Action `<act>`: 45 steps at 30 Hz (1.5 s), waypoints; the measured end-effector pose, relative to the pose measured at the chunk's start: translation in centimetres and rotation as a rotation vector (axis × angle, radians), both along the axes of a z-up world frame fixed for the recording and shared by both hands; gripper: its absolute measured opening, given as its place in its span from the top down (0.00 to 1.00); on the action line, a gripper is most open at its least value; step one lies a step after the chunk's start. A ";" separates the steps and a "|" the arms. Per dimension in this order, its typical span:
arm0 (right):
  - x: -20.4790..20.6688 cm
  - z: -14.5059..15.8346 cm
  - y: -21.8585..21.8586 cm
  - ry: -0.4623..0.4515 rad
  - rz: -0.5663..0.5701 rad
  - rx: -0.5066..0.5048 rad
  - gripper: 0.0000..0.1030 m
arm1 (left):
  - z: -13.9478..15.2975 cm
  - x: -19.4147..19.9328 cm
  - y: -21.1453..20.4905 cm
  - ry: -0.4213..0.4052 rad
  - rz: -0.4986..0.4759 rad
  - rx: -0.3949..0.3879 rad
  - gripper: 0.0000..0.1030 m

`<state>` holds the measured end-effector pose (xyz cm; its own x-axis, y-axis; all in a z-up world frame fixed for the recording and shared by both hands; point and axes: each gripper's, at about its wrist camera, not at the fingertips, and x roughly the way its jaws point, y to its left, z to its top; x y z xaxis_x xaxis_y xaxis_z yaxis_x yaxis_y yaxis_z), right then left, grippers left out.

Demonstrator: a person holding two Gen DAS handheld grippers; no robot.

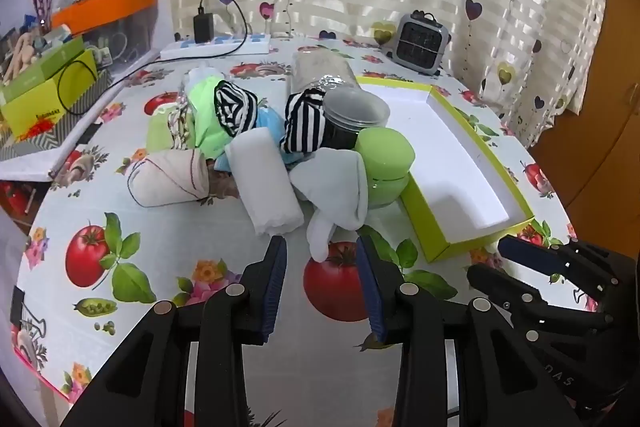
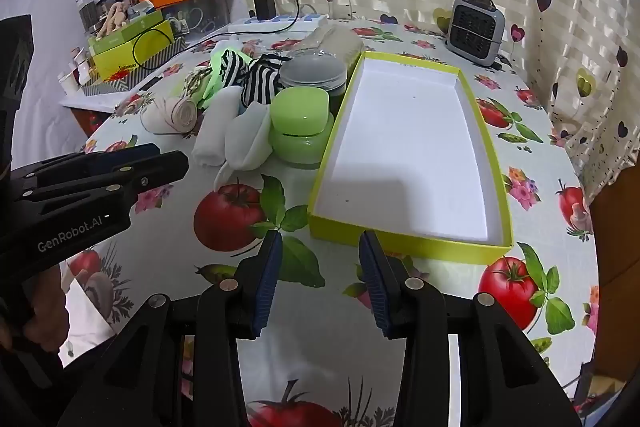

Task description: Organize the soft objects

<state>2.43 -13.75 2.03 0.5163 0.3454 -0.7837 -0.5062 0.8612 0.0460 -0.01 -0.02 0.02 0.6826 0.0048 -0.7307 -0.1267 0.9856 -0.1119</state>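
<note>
A pile of rolled soft items lies on the tomato-print tablecloth: a pale grey sock (image 1: pixel 340 183) (image 2: pixel 248 137), a white roll (image 1: pixel 268 179) (image 2: pixel 214 131), a beige roll (image 1: pixel 172 179) (image 2: pixel 172 115), black-and-white striped rolls (image 1: pixel 302 121) (image 2: pixel 262 83) and a neon green piece (image 1: pixel 206 111). My left gripper (image 1: pixel 322 255) is open, just short of the grey sock's loose tip. My right gripper (image 2: pixel 320 247) is open and empty, at the near edge of the empty yellow-green box (image 2: pixel 404 239) (image 1: pixel 436 231).
A green lidded jar (image 1: pixel 386 163) (image 2: pixel 302 125) and a grey-lidded dark jar (image 1: pixel 354 115) (image 2: pixel 312 73) stand between the pile and the box. A small grey heater (image 2: pixel 476 27) stands at the back. A power strip (image 1: pixel 216 45) and cluttered boxes (image 1: pixel 48 87) are at the left.
</note>
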 end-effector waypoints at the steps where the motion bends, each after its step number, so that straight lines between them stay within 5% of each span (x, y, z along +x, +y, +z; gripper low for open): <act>1: 0.0 0.0 0.0 -0.001 0.000 0.000 0.60 | 0.0 0.0 0.0 -0.003 0.000 0.005 0.67; 45: 0.1 0.3 -0.1 -0.006 0.002 0.008 0.60 | 0.3 -0.6 0.2 -0.013 0.012 0.011 0.66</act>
<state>2.56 -13.90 2.32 0.5205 0.3530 -0.7775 -0.5086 0.8596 0.0499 -0.57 0.18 0.29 0.6918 0.0212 -0.7218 -0.1370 0.9853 -0.1024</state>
